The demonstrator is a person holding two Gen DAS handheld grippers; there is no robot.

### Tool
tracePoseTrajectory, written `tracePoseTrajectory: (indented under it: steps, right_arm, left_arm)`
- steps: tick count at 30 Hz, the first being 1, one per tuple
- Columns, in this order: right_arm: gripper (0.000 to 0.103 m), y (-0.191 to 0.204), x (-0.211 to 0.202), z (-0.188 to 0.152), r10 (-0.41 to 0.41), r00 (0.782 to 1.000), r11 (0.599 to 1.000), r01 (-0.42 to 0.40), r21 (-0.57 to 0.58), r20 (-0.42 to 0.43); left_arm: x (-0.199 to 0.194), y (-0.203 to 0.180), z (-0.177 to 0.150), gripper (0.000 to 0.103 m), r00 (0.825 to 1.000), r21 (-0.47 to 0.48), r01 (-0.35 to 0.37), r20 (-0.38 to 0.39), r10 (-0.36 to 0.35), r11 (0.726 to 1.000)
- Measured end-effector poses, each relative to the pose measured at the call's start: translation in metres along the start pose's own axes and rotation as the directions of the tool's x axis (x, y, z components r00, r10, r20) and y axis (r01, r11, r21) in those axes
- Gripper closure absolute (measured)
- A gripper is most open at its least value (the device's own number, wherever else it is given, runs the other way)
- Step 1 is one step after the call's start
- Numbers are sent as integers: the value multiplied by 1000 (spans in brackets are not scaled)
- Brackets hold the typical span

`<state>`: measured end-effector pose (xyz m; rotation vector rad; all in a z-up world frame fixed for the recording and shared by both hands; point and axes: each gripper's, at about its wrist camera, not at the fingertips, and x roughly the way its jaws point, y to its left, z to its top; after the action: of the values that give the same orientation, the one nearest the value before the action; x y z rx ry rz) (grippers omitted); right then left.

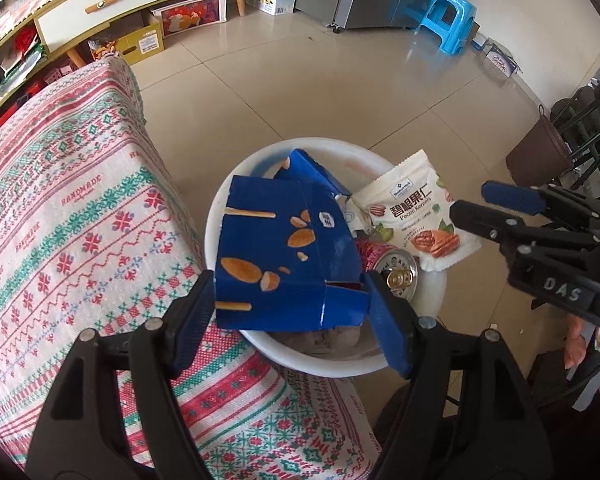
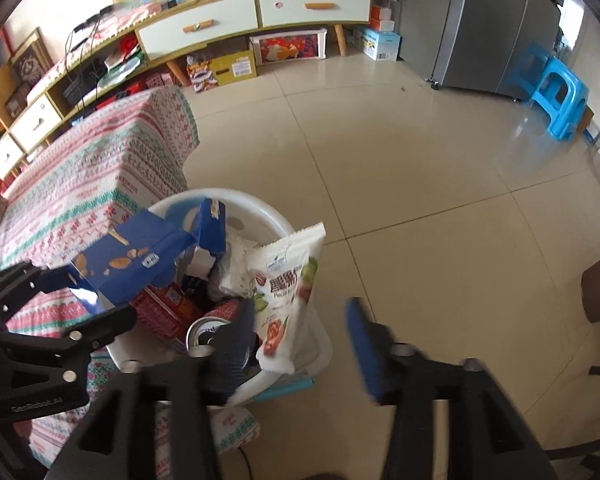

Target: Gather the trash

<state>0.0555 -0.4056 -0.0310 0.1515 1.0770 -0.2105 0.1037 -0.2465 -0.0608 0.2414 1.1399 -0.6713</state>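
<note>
A white trash bin (image 1: 216, 216) stands on the floor beside the cloth-covered table. It holds a blue snack box (image 1: 284, 252), a white pecan bag (image 1: 416, 212) leaning over the rim and a red can (image 1: 396, 268). My left gripper (image 1: 288, 320) is shut on the blue box's near edge, above the bin. My right gripper (image 2: 300, 340) is open and empty, just over the bin's (image 2: 320, 356) right rim, next to the pecan bag (image 2: 288, 300). The right gripper also shows in the left wrist view (image 1: 496, 204). The blue box (image 2: 140, 256) and left gripper (image 2: 84, 300) show in the right view.
The table with a patterned red-green cloth (image 1: 60, 220) sits left of the bin. A low TV cabinet (image 2: 256, 8), boxes, a grey fridge (image 2: 496, 24) and a blue stool (image 2: 560, 96) stand at the far side. A brown bin (image 1: 540, 152) and dark chair are on the right.
</note>
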Motion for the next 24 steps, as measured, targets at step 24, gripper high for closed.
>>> tracePoseTrajectory:
  steps: [24]
  right_arm:
    - [32,4,-41,-18,14,998,998,-18,57,68]
  left_arm:
    - [-58,16,-39,12,998,6,-27,51,26,1000]
